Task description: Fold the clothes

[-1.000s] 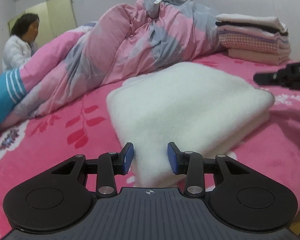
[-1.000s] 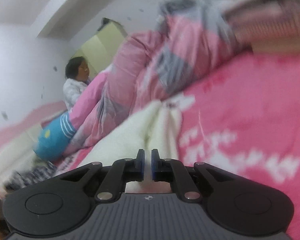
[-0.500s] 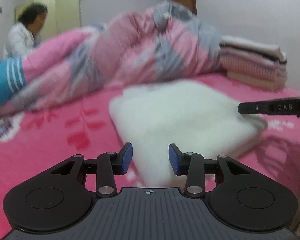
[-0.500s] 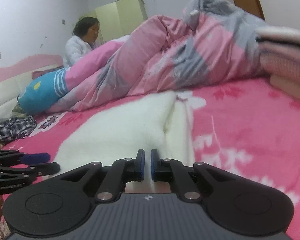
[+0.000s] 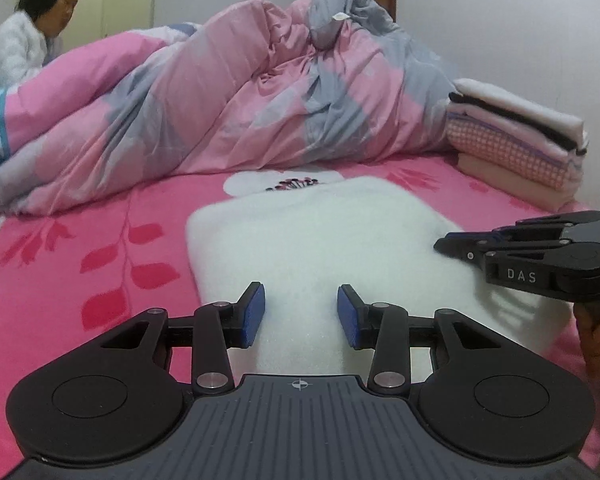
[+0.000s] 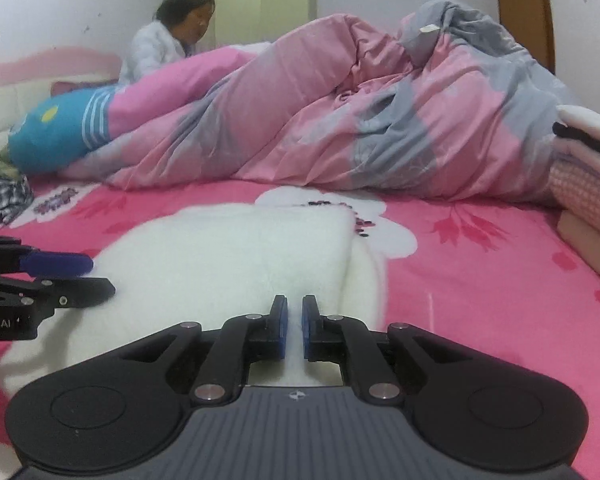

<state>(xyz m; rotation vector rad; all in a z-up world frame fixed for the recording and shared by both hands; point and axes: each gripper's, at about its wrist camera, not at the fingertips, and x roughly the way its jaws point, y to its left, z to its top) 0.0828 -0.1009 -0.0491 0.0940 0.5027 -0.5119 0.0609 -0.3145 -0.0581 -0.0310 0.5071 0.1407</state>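
A white fleece garment lies folded flat on the pink flowered bed sheet. My left gripper hovers over its near edge, open, blue pads apart with only the lying fleece seen between them. My right gripper reaches in from the right above the garment's right side, held by a hand. In the right wrist view the garment fills the near middle. The right gripper is shut, with a thin slit between the pads and nothing visibly pinched. The left gripper shows at the left edge.
A crumpled pink and grey duvet lies across the back of the bed. A stack of folded clothes sits at the back right. A person sits behind the duvet. A blue pillow and a checked cloth lie far left.
The right wrist view has rolled level and swung across the garment. The right gripper has come further into the left wrist view from the right. Neither gripper's jaws have visibly changed.
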